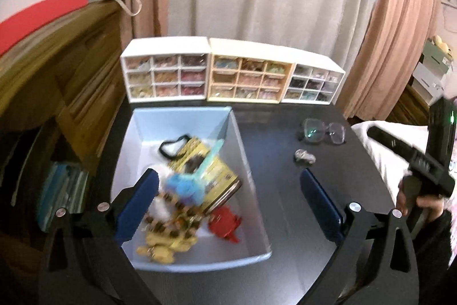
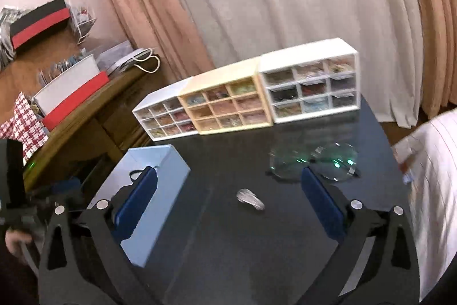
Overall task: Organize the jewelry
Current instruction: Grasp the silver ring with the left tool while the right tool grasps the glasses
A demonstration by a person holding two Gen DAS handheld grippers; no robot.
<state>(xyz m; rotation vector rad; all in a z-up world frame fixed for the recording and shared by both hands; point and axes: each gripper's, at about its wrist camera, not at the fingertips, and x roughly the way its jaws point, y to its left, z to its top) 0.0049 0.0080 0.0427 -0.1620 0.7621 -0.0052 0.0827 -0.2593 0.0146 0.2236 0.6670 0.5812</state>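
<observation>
both claws (image 1: 228, 202) (image 2: 228, 202) wide, tilted down

Your left wrist view looks steeply down over the blue bin (image 1: 182, 116); your right angles leftward. Both share the drawer cabinets (image 1: 251, 79) and glasses (image 2: 314, 162).

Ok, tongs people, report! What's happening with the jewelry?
Both tongs, left and right, open, empty. Small clear packet loose on black table, right tongs over it. Blue box of trinkets under left. Glasses nearby, not blocking.
</observation>
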